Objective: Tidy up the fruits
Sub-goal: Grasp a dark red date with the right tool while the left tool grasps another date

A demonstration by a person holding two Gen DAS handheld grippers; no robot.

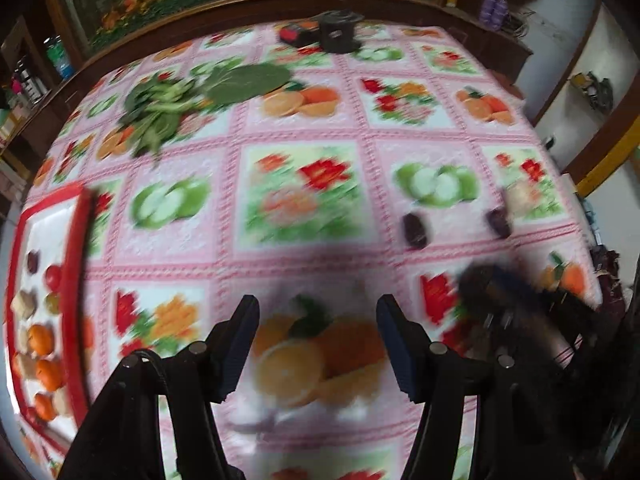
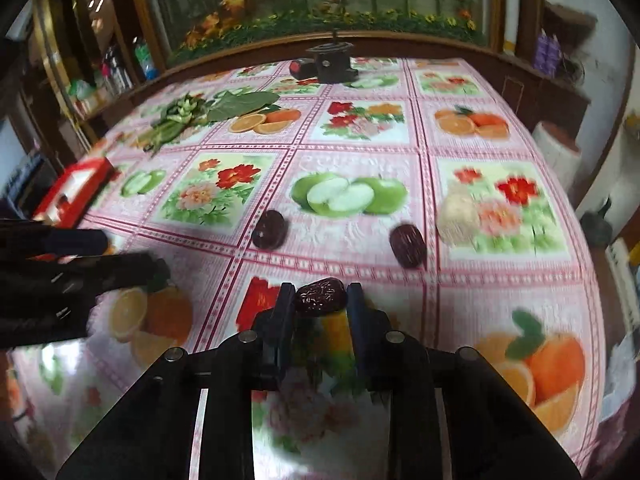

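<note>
A: Start at the right gripper (image 2: 318, 300). What has it got?

B: Its two black jaws have closed nearly together on a dark red wrinkled date (image 2: 319, 296), pinched at the fingertips just above the pink fruit-print tablecloth (image 2: 360, 240).

A: And the left gripper (image 1: 318, 344)?

B: Its jaws stand about half apart with nothing between them, over a printed orange on the cloth. That view is smeared with motion, so fine detail is lost.

A: What lies beyond the held date?

B: Two more dark red dates, one (image 2: 270, 229) up to the left and the other (image 2: 408, 246) up to the right. Near that second one sits a pale knobbly lump (image 2: 458, 216); I cannot tell what it is.

A: Where is the sorted fruit?

B: In a red-rimmed white tray (image 1: 78, 280) at the table's left edge. It holds small orange tangerines (image 1: 41, 339), a red round fruit (image 1: 53, 277) and pale chunks, though blur hides the rest.

A: Farther back?

B: A heap of green leafy vegetables (image 2: 188, 116) toward the far left, and a small black device (image 2: 334, 62) at the far edge.
</note>
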